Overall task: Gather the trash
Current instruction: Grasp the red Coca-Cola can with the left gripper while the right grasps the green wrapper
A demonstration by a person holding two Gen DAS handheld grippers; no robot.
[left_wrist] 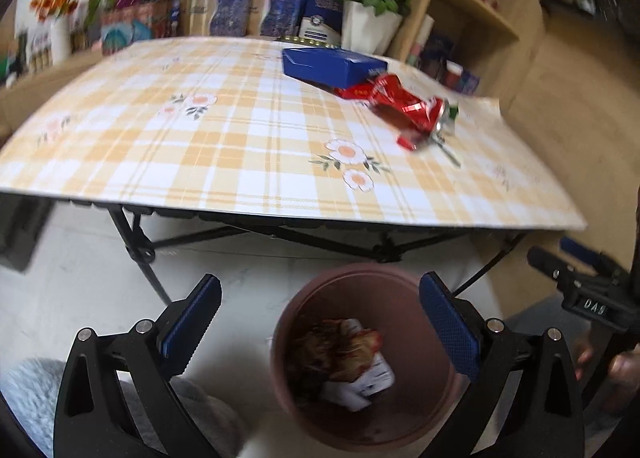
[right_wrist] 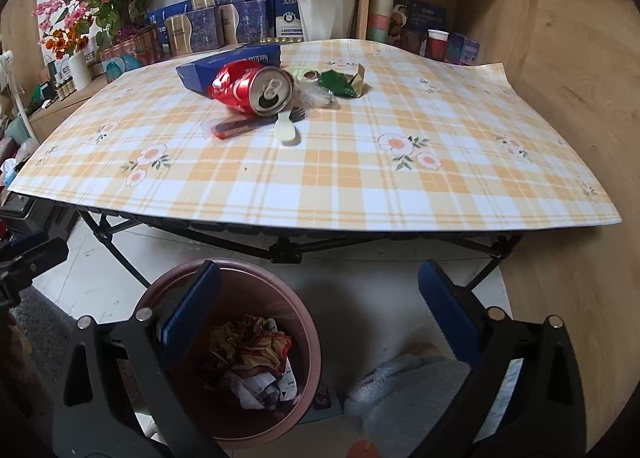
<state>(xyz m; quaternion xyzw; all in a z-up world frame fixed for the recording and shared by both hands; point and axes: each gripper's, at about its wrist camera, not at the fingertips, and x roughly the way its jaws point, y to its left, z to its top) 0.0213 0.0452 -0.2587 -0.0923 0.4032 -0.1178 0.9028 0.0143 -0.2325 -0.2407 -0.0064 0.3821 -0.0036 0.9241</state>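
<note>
**Both grippers spread wide above the bin**

The left gripper (left_wrist: 320,322) is seen wide apart and empty over the pink bin (left_wrist: 288,390), where crumpled wrappers (left_wrist: 340,354) lie. The right gripper (right_wrist: 318,318) is likewise spread, holding nothing. Only the right view shows the crushed red can (right_wrist: 250,88) end-on, a white spoon (right_wrist: 286,132) and a green packet (right_wrist: 340,82) on the bench (right_wrist: 320,186); in the left view these are blurred, partly hidden behind the can. The blue box (left_wrist: 332,66) appears in both.

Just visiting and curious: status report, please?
Left gripper open, empty, above pink bin. Right gripper open, empty. Crushed cola can, blue box on table. Nothing in the way.
</note>
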